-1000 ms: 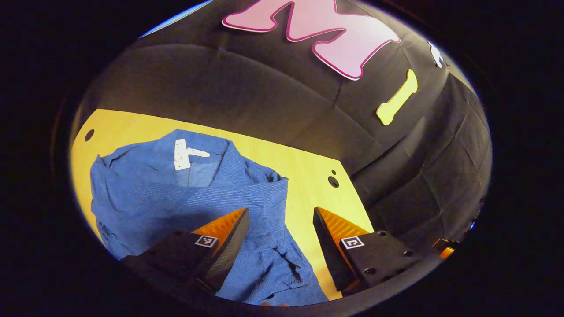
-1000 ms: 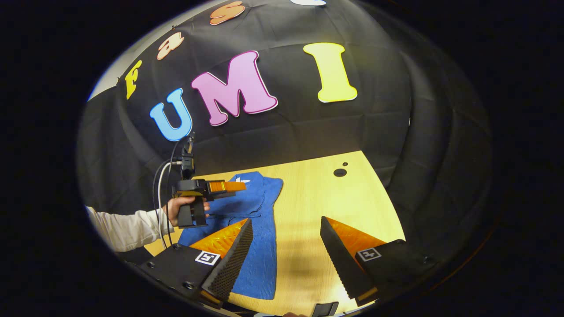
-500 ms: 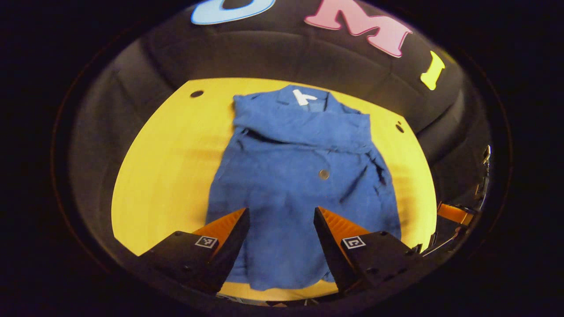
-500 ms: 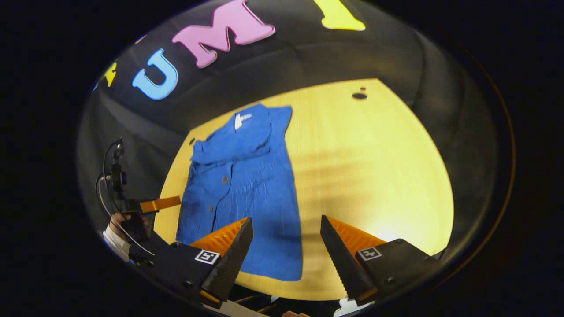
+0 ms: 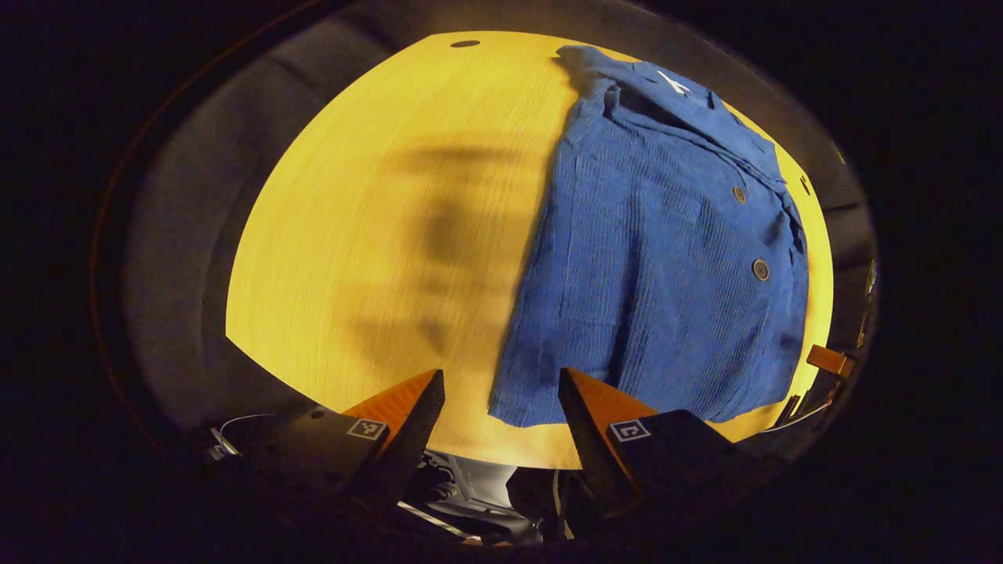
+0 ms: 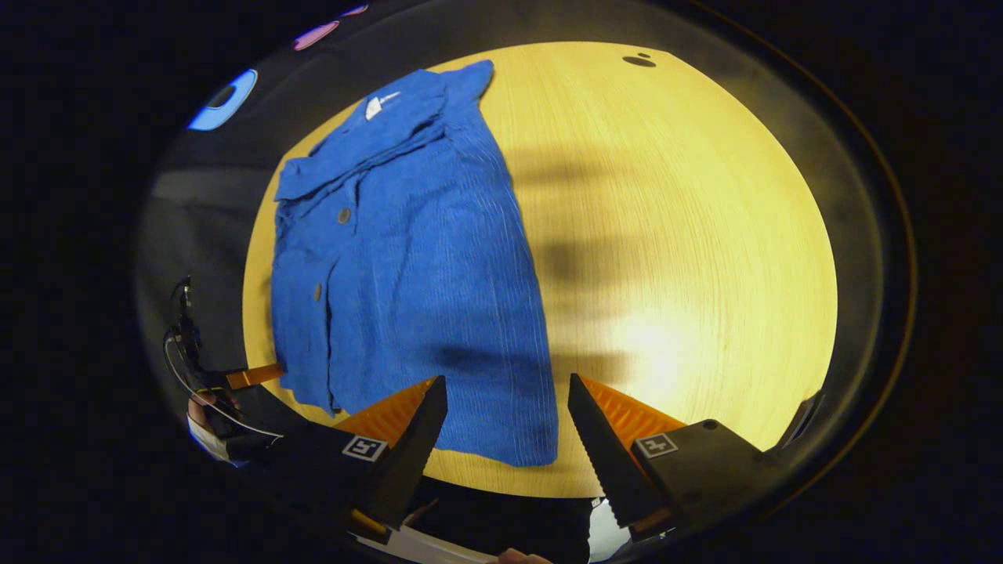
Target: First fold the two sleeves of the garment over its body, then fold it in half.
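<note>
Blue ribbed cloth, the shirt [image 5: 658,258], lay flat on the wooden counter [image 5: 376,235], collar at the far end and hem toward the near edge, with both sleeves already folded in over the body. Two buttons [image 5: 760,269] showed along its front. In the left gripper view my left gripper [image 5: 500,392] hung above the near edge of the counter with its jaws apart and nothing between them; the shirt's near left corner lay beneath the gap, close to one finger. In the right gripper view my right gripper [image 6: 506,395] also hovered over the near edge, jaws apart and empty, above the shirt's [image 6: 407,258] near right corner. At the left of that view I could see my other gripper [image 6: 252,375], held in a hand [image 6: 205,401] with a pale sleeve, just beside the shirt's left hem. Soft shadows crossed the bare wood [image 6: 689,258] beside the shirt.
</note>
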Demonstrator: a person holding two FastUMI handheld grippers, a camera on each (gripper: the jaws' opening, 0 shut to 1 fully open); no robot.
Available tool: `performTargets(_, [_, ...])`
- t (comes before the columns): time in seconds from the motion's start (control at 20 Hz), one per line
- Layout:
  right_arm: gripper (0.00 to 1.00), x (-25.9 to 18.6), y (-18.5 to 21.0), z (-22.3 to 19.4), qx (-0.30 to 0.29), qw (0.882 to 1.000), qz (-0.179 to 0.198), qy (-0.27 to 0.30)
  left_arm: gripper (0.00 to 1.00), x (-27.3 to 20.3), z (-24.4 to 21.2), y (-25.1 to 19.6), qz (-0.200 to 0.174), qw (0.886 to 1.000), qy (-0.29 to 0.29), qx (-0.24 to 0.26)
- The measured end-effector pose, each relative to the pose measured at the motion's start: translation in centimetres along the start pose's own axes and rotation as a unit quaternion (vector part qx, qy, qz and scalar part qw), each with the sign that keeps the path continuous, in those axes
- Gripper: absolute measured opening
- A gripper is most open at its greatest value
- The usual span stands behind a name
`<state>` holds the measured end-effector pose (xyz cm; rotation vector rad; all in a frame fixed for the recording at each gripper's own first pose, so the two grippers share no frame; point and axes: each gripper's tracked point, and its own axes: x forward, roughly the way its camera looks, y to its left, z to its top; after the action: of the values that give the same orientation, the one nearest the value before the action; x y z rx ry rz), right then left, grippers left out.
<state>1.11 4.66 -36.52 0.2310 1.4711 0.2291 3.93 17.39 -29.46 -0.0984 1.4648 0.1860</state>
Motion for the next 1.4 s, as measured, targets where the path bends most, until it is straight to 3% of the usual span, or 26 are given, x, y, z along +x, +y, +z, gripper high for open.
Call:
performTargets(0.5, [0.99,2.0,-1.0,-2.1,0.044,0.997,-0.052,0.029,0.85,-0.3,2.5,-0.8,0.001,0.999,0.038,0.032])
performTargets(0.65, [0.99,2.3,-1.0,-2.3,0.048,0.996,-0.062,0.030,0.86,-0.4,2.1,-1.5,-0.017,0.998,0.038,0.045])
performTargets(0.7, [0.92,2.3,-1.1,-2.5,0.048,0.996,-0.069,0.033,0.86,-0.5,1.8,-1.2,-0.009,0.998,0.041,0.048])
performTargets(0.75, [0.99,2.5,-1.0,-2.5,0.042,0.995,-0.078,0.035,0.86,-0.1,1.6,-1.2,-0.007,0.998,0.040,0.051])
performTargets(0.85, [0.98,2.6,-1.2,-2.9,0.012,0.994,-0.104,0.042,0.84,-0.2,1.9,-1.4,-0.004,0.998,0.039,0.059])
performTargets(0.9, [0.91,2.7,-1.3,-3.1,-0.005,0.992,-0.119,0.041,0.84,-0.2,1.7,-1.3,-0.004,0.997,0.043,0.068])
performTargets(0.95, [0.96,2.9,-1.0,-3.1,-0.017,0.992,-0.123,0.037,0.84,-0.2,1.7,-1.4,-0.004,0.996,0.046,0.074])
performTargets(1.0, [0.91,2.9,-0.7,-3.1,-0.018,0.992,-0.124,0.035,0.84,-0.2,1.6,-1.4,-0.004,0.996,0.049,0.070])
performTargets(1.05, [0.96,3.0,-0.5,-3.3,-0.013,0.992,-0.121,0.034,0.84,-0.3,1.7,-1.6,-0.003,0.997,0.051,0.065])
performTargets(1.1, [0.80,3.2,-0.3,-3.4,-0.010,0.992,-0.121,0.034,0.84,-0.5,2.0,-1.7,-0.005,0.997,0.053,0.062])
performTargets(1.2, [0.59,3.4,0.8,-3.7,-0.008,0.993,-0.111,0.031,0.76,-0.4,2.3,-2.7,-0.014,0.996,0.055,0.068])
performTargets(1.3, [0.10,3.3,1.5,-3.7,-0.002,0.994,-0.109,0.023,0.30,-0.2,2.2,-4.0,-0.029,0.995,0.055,0.082])
performTargets(1.35, [0.08,3.4,1.5,-3.7,-0.008,0.994,-0.107,0.022,0.07,-0.2,2.2,-4.2,-0.033,0.994,0.056,0.093])
performTargets(1.4, [0.08,3.5,1.6,-3.8,-0.005,0.995,-0.099,0.022,0.05,-0.2,2.3,-4.1,-0.043,0.992,0.053,0.104])
